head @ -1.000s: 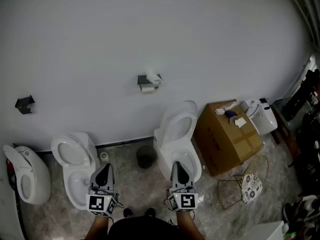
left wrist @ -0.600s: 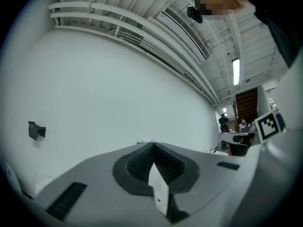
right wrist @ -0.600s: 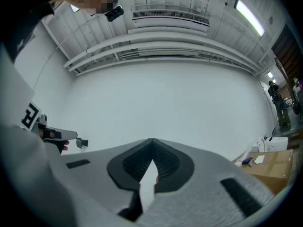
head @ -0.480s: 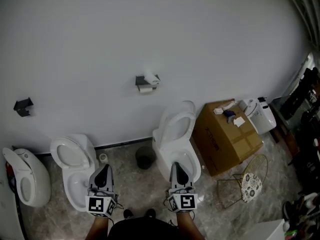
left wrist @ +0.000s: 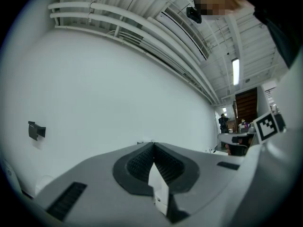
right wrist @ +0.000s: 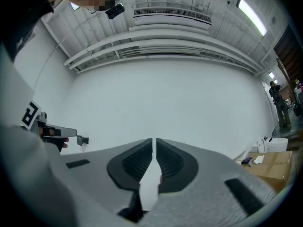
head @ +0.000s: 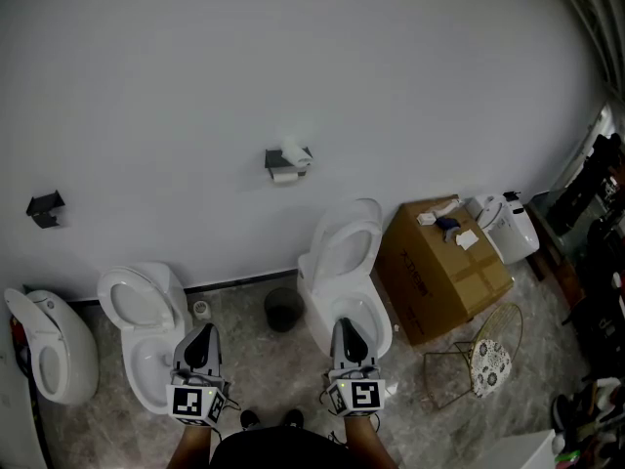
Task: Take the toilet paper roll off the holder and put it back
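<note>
A white toilet paper roll (head: pixel 293 152) sits on a dark wall holder (head: pixel 276 158) on the white wall, above and between two toilets. Both grippers are held low near the person's body, far below the roll. My left gripper (head: pixel 202 334) points up toward the wall, jaws shut with nothing between them; its own view shows its jaws (left wrist: pixel 152 148) closed against the bare wall. My right gripper (head: pixel 349 330) is also shut and empty, its jaw tips (right wrist: pixel 154 143) meeting in the right gripper view.
A white toilet (head: pixel 344 262) with raised lid stands ahead of the right gripper, another toilet (head: pixel 137 316) ahead of the left. A small dark bin (head: pixel 283 308) sits between them. A cardboard box (head: pixel 444 267) and a wire stand (head: pixel 479 355) lie to the right. A second, empty holder (head: pixel 45 205) is on the wall at left.
The view has shifted slightly, so the holder and toilets sit a little lower-left than a second ago. Both grippers stay shut in the same place.
</note>
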A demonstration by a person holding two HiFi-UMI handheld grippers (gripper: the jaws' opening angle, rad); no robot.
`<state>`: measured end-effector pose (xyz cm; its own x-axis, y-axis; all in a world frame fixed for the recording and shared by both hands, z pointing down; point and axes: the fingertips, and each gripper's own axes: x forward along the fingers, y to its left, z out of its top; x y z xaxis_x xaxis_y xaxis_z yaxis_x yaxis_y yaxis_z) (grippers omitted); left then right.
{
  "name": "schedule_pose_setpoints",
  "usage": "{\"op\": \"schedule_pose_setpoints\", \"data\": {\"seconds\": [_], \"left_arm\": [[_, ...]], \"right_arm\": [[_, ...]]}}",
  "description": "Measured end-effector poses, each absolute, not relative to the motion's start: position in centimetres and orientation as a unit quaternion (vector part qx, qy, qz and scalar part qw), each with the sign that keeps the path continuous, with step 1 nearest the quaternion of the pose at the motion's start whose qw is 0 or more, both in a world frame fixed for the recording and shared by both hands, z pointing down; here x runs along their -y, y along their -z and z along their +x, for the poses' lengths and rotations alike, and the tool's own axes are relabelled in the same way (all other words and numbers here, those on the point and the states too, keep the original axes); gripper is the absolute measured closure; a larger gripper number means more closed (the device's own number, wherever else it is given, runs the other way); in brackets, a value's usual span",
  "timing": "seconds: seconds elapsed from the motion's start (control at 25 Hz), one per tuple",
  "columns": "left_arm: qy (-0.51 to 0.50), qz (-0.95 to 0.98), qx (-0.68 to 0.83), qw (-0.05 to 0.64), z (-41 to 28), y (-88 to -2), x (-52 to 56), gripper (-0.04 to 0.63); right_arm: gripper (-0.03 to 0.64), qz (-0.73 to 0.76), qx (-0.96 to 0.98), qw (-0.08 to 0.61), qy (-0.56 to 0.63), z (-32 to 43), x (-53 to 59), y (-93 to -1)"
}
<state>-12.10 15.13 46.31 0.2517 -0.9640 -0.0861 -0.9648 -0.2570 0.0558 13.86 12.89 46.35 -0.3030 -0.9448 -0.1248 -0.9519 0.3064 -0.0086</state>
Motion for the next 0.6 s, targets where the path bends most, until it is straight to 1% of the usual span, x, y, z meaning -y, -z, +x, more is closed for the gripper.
{"op": "schedule_pose_setpoints", "data": {"seconds": [0.32,0.4,0.56,0.6], "left_arm": [[-0.049,-0.791,-0.609,0.005,-12.24,-46.63,-15.19,0.592],[-0.050,-0.792,-0.609,0.006,-12.32,-46.66,-15.22,0.592],[-0.049,-0.791,-0.610,0.003,-12.31,-46.00,-15.04,0.592],[-0.049,-0.790,-0.611,0.002,-12.33,-45.82,-15.00,0.592]], "right_arm": [[0.609,-0.593,-0.803,0.055,-0.030,14.04,-12.83,-46.53],[0.584,-0.591,-0.804,0.055,-0.031,13.89,-12.88,-46.32],[0.561,-0.589,-0.806,0.056,-0.026,13.82,-12.66,-46.58],[0.545,-0.589,-0.806,0.056,-0.025,13.78,-12.63,-46.68]]}}
